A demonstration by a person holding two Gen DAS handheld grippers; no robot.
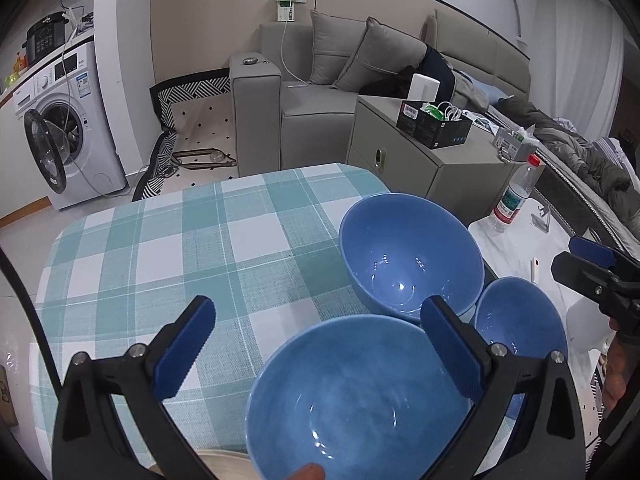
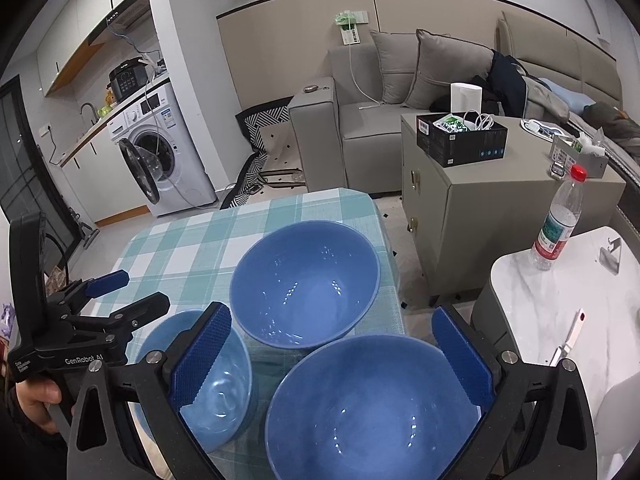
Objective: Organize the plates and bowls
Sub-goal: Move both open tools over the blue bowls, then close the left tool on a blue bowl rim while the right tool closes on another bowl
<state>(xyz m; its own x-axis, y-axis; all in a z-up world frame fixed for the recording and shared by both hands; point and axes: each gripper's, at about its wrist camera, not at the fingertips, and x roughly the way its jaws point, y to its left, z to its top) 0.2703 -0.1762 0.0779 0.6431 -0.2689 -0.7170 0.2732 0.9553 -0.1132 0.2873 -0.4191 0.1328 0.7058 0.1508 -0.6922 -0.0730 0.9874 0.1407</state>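
Observation:
Three blue bowls stand on the checked tablecloth (image 1: 180, 248). The far bowl (image 1: 408, 252) also shows in the right wrist view (image 2: 306, 280). The near-left bowl (image 1: 356, 396) lies under my open, empty left gripper (image 1: 316, 352); it appears in the right wrist view (image 2: 216, 380). The near-right bowl (image 1: 520, 320) lies under my open, empty right gripper (image 2: 332, 356) and fills the right wrist view's bottom (image 2: 372, 408). The right gripper (image 1: 592, 264) shows at the left view's right edge; the left gripper (image 2: 120, 292) shows at the right view's left.
A marble side table (image 2: 560, 304) at the right carries a water bottle (image 2: 558, 224) and a small white knife (image 2: 574, 330). A grey cabinet (image 2: 460, 208) with a black box (image 2: 462, 138), a sofa (image 2: 360, 120) and a washing machine (image 2: 160, 148) stand beyond the table.

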